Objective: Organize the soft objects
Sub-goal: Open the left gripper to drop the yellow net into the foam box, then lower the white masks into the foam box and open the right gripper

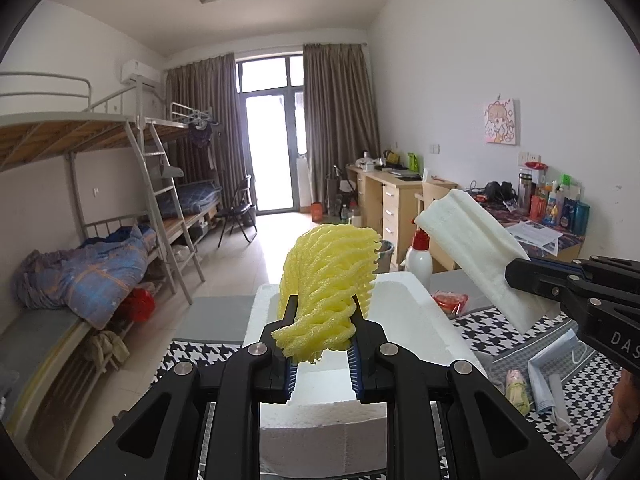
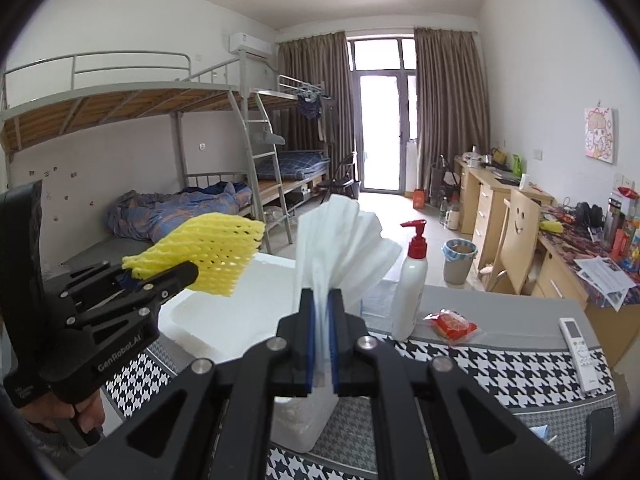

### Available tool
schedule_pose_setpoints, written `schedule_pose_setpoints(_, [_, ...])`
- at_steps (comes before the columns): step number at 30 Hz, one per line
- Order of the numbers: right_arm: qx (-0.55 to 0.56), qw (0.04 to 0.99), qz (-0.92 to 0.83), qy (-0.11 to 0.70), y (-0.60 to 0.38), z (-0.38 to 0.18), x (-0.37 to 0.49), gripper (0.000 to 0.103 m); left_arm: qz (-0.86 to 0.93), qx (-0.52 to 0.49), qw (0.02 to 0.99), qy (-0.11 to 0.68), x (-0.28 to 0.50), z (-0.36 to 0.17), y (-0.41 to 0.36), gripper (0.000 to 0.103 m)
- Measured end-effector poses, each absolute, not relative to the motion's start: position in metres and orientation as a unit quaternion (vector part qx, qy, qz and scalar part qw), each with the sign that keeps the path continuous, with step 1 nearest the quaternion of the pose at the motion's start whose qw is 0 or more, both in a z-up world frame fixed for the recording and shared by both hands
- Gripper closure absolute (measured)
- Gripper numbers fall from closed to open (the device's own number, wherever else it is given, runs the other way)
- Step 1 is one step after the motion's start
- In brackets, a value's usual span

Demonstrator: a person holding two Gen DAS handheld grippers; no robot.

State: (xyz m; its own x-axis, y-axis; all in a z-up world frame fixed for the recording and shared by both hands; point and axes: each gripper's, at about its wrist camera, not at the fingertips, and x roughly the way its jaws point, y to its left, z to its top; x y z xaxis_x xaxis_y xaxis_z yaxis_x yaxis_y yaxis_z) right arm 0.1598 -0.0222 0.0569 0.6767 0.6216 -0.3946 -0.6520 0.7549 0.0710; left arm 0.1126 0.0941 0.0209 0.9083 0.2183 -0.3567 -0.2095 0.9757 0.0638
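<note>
My left gripper (image 1: 321, 322) is shut on a yellow foam net sleeve (image 1: 330, 276), held up above a white polystyrene box (image 1: 404, 294). In the right wrist view that same left gripper (image 2: 160, 276) shows at the left with the yellow foam net sleeve (image 2: 212, 256) sticking out over the white polystyrene box (image 2: 208, 320). My right gripper (image 2: 322, 320) is shut on a bunch of white foam sheets (image 2: 344, 240) that fan upward. From the left wrist view the right gripper (image 1: 520, 276) enters at the right edge, clamping the white foam sheets (image 1: 476, 248).
A table with a black-and-white houndstooth cloth (image 2: 488, 364) carries a white pump bottle with a red top (image 2: 410, 292), a red packet (image 2: 452, 326) and a remote control (image 2: 580, 354). A hand (image 2: 86, 416) holds the left gripper's handle. Bunk beds stand left, desks right.
</note>
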Motion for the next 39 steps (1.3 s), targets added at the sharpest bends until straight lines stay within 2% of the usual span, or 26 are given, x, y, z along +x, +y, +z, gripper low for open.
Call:
schedule_pose_setpoints(11, [-0.049,0.913,0.350,0.205,-0.009,0.058,0.161,0.094,0.116,0.011,0.972,0.205,0.125,0.015,0.101,0.080])
schedule_pose_setpoints(13, [-0.051,0.912,0.352,0.206,-0.008,0.057,0.162,0.094,0.117,0.010,0.971,0.210,0.126,0.014,0.100,0.066])
schedule_pose_setpoints(15, [-0.051,0.911,0.353,0.207,-0.006,0.057,0.162,0.094,0.122,0.008,0.970,0.209,0.125,0.014,0.103,0.044])
schedule_pose_setpoints(18, [-0.053,0.910,0.354,0.208,-0.004,0.057,0.163,0.094,0.130,0.008,0.971,0.203,0.121,0.016,0.106,0.022])
schedule_pose_setpoints(21, [-0.054,0.909,0.357,0.209,-0.002,0.057,0.164,0.094,0.136,0.008,0.971,0.196,0.117,0.018,0.109,0.011])
schedule_pose_setpoints(24, [-0.058,0.907,0.361,0.209,0.004,0.058,0.162,0.094,0.138,0.008,0.972,0.187,0.114,0.019,0.111,0.004])
schedule_pose_setpoints(39, [-0.071,0.895,0.388,0.207,0.032,0.061,0.159,0.094,0.170,0.002,0.973,0.156,0.091,0.030,0.129,0.001])
